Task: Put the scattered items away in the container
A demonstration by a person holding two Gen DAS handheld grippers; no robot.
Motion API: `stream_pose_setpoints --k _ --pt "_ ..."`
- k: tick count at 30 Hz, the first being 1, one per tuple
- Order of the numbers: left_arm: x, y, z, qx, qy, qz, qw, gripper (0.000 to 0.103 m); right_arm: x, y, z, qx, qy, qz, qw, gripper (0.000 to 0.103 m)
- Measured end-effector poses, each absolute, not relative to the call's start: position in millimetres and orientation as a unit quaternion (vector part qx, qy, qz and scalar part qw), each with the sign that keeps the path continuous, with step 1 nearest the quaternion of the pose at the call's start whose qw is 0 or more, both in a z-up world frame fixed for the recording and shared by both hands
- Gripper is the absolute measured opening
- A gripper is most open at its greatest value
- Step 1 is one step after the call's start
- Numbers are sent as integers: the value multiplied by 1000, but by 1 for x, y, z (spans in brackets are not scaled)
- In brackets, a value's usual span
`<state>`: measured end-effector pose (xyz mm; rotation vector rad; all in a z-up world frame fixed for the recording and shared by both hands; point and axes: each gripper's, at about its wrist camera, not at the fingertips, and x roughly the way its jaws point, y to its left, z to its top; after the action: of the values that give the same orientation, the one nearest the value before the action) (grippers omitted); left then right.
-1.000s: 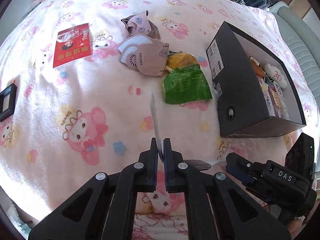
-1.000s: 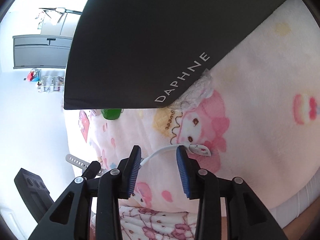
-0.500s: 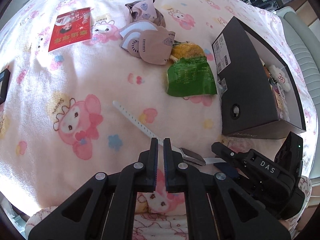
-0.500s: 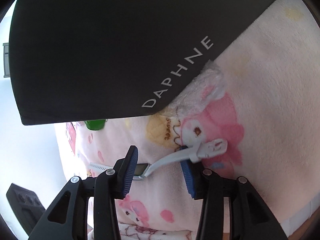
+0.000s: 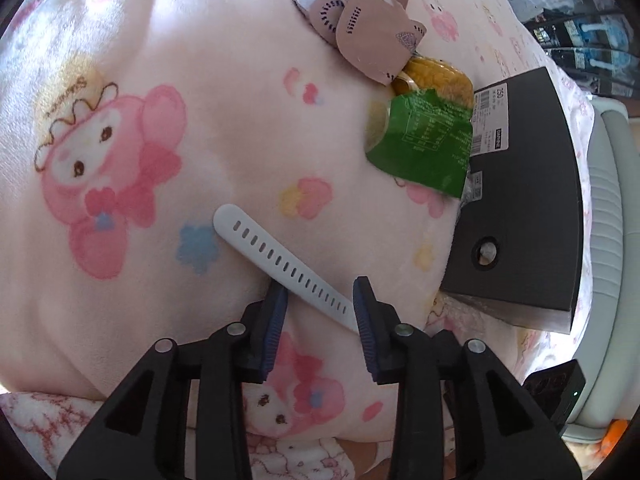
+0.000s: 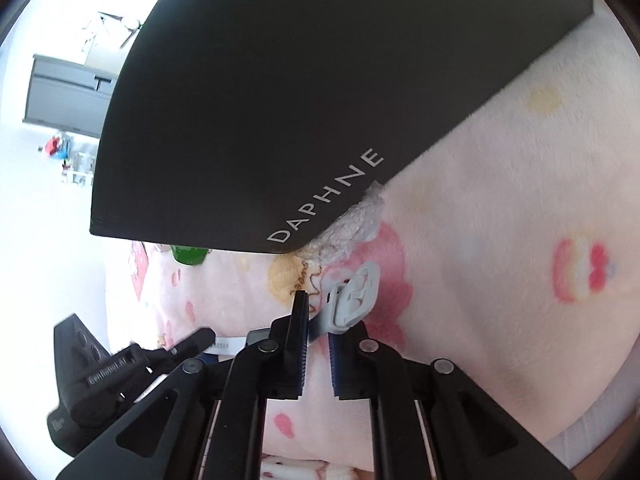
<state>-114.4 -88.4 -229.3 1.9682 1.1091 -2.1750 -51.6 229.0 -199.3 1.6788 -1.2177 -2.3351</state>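
A white smartwatch lies on the pink cartoon blanket; its holed strap (image 5: 280, 258) runs between the fingers of my left gripper (image 5: 320, 312), which is open around it. My right gripper (image 6: 318, 340) is shut on the watch's buckle strap (image 6: 352, 296), just in front of the black DAPHNE shoebox (image 6: 280, 100). The box (image 5: 528, 208) stands at the right in the left wrist view. A green snack bag (image 5: 424, 148), a yellow packet (image 5: 432, 76) and brown socks (image 5: 360, 28) lie beside the box.
A crumpled clear wrapper (image 6: 348, 224) sticks out from under the box's front edge. The left gripper body (image 6: 104, 376) shows at the lower left of the right wrist view. A grey-white sofa edge (image 5: 612, 200) runs behind the box.
My left gripper let go of the watch strap, opened and moved lower and closer to the blanket. My right gripper closed on the buckle end of the watch.
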Motion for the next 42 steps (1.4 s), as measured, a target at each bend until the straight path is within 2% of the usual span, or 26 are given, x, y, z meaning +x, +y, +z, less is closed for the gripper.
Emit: stream_pose_setpoints --k 1,2,3,5,7,15,18,21,23,25,26,27,30,32,36,40,42 --pt "-115 -88 -230 625 354 -695 5 31 -51 231 -198 537 -390 -748 12 7" --pt "-116 -86 -228 621 350 -701 5 15 -50 233 -196 535 -390 -750 17 7" --pt "-115 -84 -224 616 343 -709 0 5 -49 234 -191 530 -386 -755 26 7" --pt "-109 -79 -209 598 328 -731 -8 3 -46 236 -178 519 -372 -768 46 7" --pt "-98 -76 -188 575 310 -757 -7 2 -29 271 -152 508 -363 -779 64 7" --pt "-89 -62 -118 521 289 -800 -64 2 -36 241 -104 457 -330 -819 111 6" --pt "-101 -46 -100 518 248 -817 -60 2 -58 223 -100 440 -303 -838 109 5" --pt "-107 -43 -115 548 276 -787 -62 3 -60 240 -93 461 -312 -823 110 6" --pt "-105 -41 -134 579 292 -759 -55 6 -66 226 -115 480 -324 -808 110 6" --pt "-103 -37 -153 599 284 -747 -41 13 -74 216 -146 505 -333 -787 119 6" --pt "-103 -37 -164 612 281 -739 -28 23 -83 208 -164 520 -338 -775 120 6" --pt "-102 -39 -176 625 289 -725 -17 31 -89 202 -178 533 -342 -764 120 8" --pt "-100 -51 -206 639 341 -690 -1 35 -98 196 -210 563 -339 -748 87 19" --pt "-101 -57 -218 635 350 -688 21 36 -101 201 -230 562 -367 -739 58 27" --pt "-98 -68 -232 603 397 -691 35 36 -96 212 -259 533 -444 -720 8 29" --pt "-94 -80 -229 555 430 -711 43 33 -107 202 -256 517 -418 -747 7 30" --pt "-91 -82 -226 543 430 -719 47 15 -107 202 -254 508 -420 -752 5 29"
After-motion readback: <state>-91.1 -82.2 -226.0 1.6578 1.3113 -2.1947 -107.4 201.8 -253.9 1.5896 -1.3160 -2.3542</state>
